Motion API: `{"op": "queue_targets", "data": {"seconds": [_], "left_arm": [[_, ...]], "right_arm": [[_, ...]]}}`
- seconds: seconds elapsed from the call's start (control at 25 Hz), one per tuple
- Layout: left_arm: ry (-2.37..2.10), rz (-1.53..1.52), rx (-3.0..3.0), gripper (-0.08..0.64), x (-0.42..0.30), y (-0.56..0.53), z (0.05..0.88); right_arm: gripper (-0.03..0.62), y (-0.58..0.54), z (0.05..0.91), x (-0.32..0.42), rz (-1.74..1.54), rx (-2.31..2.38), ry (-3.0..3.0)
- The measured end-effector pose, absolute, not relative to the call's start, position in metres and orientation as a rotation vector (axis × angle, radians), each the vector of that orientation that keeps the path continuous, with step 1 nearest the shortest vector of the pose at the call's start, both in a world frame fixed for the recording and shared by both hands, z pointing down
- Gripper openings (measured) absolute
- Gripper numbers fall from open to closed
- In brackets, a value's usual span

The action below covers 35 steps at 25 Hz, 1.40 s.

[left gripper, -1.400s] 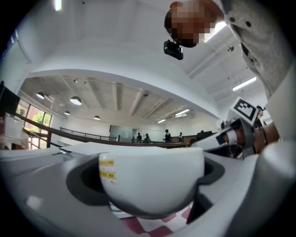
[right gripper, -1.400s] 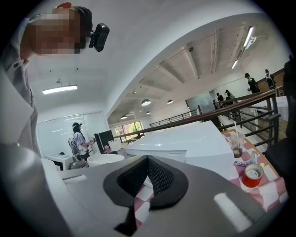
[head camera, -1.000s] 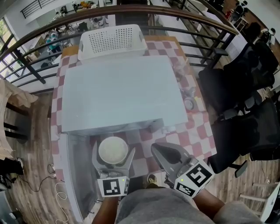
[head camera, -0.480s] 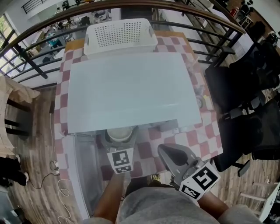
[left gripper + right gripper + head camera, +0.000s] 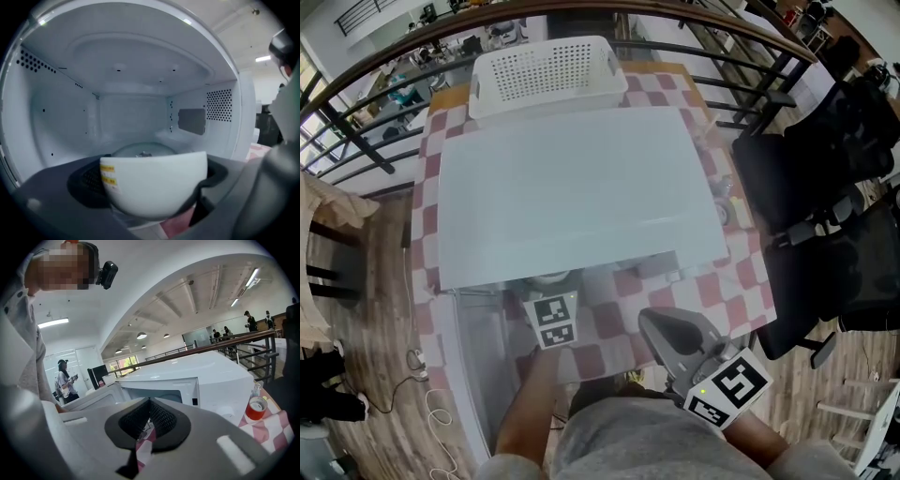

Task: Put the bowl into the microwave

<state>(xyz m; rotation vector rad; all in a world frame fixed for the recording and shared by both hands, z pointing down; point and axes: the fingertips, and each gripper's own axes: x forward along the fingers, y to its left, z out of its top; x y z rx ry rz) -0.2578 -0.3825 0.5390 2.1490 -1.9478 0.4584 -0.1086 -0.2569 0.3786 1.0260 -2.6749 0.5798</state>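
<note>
In the head view, my left gripper (image 5: 551, 298) reaches under the front edge of the white microwave (image 5: 572, 187), whose door (image 5: 478, 347) hangs open at the left. Only a sliver of the bowl (image 5: 549, 278) shows there. My right gripper (image 5: 667, 330) hovers over the checked table (image 5: 717, 286), away from the opening. A white basket (image 5: 546, 70) sits behind the microwave.

In the left gripper view, the jaws clamp the white bowl (image 5: 154, 183) at the mouth of the cavity (image 5: 131, 108), with the glass turntable (image 5: 140, 150) just behind it.

In the right gripper view, the jaws of my right gripper (image 5: 149, 401) are together with nothing between them. They face the microwave (image 5: 197, 376), with a bottle of red liquid (image 5: 256, 406) beside it.
</note>
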Motion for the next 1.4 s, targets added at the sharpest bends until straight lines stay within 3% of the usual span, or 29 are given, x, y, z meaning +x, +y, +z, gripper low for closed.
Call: {"op": "queue_targets", "data": {"seconds": [0.6,1.4], "left_arm": [[-1.847,0.685,2.102,0.533,-0.257,-0.363,0.552],[-1.874,0.736,2.072,0.526,-0.256,-0.393,0.56]], "right_arm": [[0.0,-0.249,0.37,-0.106,0.569,1.029,-2.712],[0.0,-0.243,0.371,-0.09,0.601,1.108,-2.699]]}}
